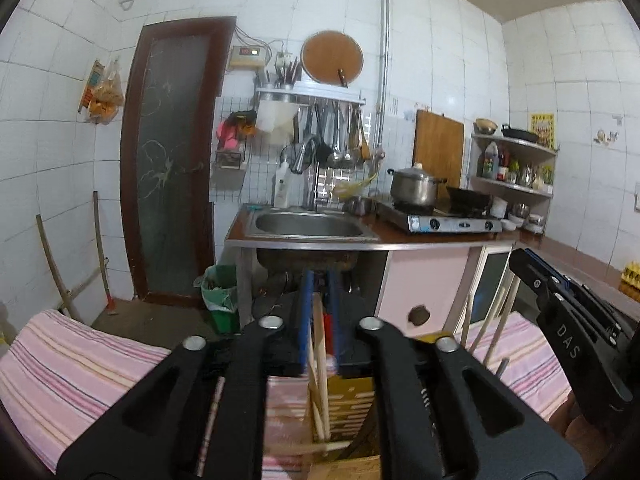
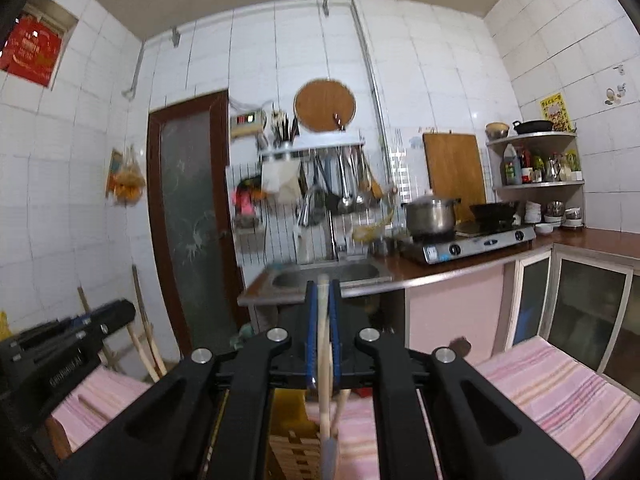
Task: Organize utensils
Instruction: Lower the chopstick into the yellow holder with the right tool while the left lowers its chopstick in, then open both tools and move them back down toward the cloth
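The right gripper (image 2: 322,340) clamps a wooden utensil handle (image 2: 323,360) above the slatted wooden holder (image 2: 296,456); the left gripper (image 1: 319,320), slightly parted, straddles chopsticks (image 1: 319,368). Lower the handle straight, avoiding the rim.

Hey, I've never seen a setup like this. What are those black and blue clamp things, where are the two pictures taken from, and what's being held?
A person holds a two-finger clamp in each hand; each carries a wide-angle camera looking along its fingers. One picture is from the left gripper, the other from the right gripper. Below lies a pink striped cloth with a slatted wooden holder. The right gripper is shut on a wooden utensil reaching into the holder. The left one's jaws stand slightly apart around chopsticks standing in it.
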The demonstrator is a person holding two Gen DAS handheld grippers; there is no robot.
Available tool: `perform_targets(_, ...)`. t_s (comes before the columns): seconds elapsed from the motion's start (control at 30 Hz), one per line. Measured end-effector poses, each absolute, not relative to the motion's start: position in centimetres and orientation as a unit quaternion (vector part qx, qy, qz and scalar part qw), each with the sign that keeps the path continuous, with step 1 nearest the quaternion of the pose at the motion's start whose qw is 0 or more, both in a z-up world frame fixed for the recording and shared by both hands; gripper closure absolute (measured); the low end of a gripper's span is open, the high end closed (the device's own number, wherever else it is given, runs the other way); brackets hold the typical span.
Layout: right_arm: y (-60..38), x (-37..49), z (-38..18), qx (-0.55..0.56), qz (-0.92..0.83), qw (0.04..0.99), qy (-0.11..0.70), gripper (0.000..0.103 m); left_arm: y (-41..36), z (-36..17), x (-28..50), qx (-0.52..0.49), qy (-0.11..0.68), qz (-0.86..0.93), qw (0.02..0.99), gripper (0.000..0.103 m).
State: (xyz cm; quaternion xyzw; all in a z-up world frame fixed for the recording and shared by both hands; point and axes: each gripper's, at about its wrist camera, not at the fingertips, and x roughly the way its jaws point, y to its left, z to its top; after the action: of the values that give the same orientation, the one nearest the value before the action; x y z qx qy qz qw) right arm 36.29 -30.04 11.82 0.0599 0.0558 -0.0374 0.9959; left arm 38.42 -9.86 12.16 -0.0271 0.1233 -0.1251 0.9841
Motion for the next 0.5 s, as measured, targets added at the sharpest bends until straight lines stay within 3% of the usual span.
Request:
perform_targets(0.03,-30.1,36.2,12.1,0.054,-0.041,0.995,0.067,0.095,-9.6,12.6,38.1,-0.031,0.126,-0.125,0.984,0.056)
perform_targets(0.07,-30.3,35.9,12.3,0.051,-0.045,0.995,0.074,0.091,-9.2,12.9,37.6,-0.036,0.124,-0.124,0.984,0.045)
perform_targets(0.13,-30.9,34.8,13.2,0.045,-0.058,0.994,0.082,0.037,-8.3,13.8,36.1,-0.052,0.110,-0.121,0.985,0.028)
perform_targets(0.17,-31.2,34.1,13.8,0.042,-0.062,0.994,0.082,0.032,-7.9,14.5,35.3,-0.053,0.112,-0.122,0.985,0.024)
perform_targets(0.3,-32.5,31.0,15.5,0.035,-0.083,0.991,0.102,0.028,-6.4,16.7,32.1,-0.041,0.108,-0.112,0.987,0.005)
perform_targets(0.43,-33.4,26.8,15.3,0.040,-0.085,0.987,0.134,0.012,-4.9,17.2,29.2,-0.026,0.122,-0.098,0.987,0.005)
perform_targets(0.5,-33.1,25.5,14.4,0.033,-0.082,0.984,0.152,0.009,-3.8,16.4,27.7,-0.023,0.148,-0.096,0.984,0.005)
